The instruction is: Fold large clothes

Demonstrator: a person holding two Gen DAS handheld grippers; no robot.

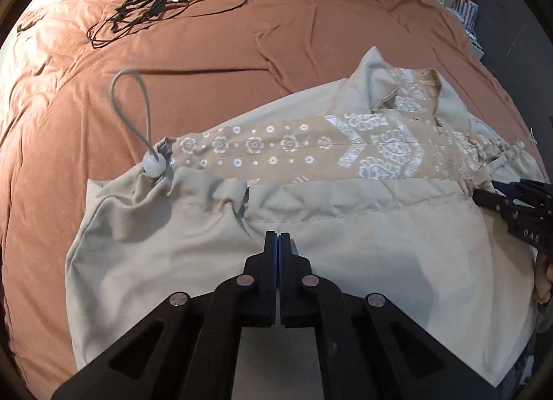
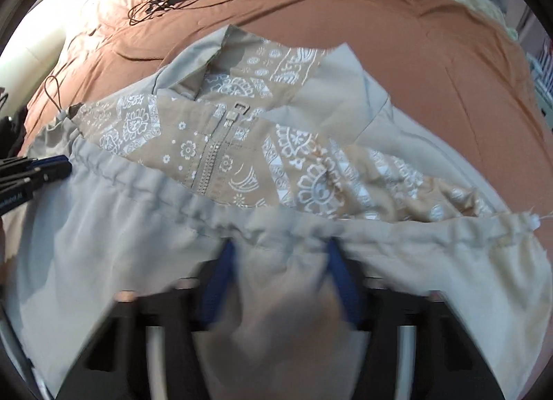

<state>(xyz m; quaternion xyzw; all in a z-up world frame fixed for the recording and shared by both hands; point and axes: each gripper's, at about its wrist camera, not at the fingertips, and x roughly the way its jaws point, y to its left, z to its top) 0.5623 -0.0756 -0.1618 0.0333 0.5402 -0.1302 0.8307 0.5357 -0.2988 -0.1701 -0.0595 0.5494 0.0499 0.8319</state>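
Left wrist view: a beige jacket [image 1: 363,244] with a tan, white-patterned panel lies spread on a rust-orange bedspread [image 1: 207,54], its gathered hem folded up across the patterned part. The left gripper [image 1: 277,239] rests on the plain beige cloth just below that hem, its jaws pressed together with only a thin blue line between them; whether any cloth is pinched there cannot be told. A grey cord loop [image 1: 133,106] with a white toggle [image 1: 152,166] sticks out from the hem's left end. A tangle of black cable [image 1: 152,6] lies far up the bedspread. The right gripper [image 1: 511,206] reaches in from the right edge.

Right wrist view: blurred, the right gripper [image 2: 280,261] has its jaws apart, and a fold of the jacket [image 2: 138,227] hem bunches between its blue pads [image 2: 221,282]. The zipper [image 2: 214,154] runs up the patterned panel to the collar. The left gripper [image 2: 52,166] shows at the left edge, touching the hem.
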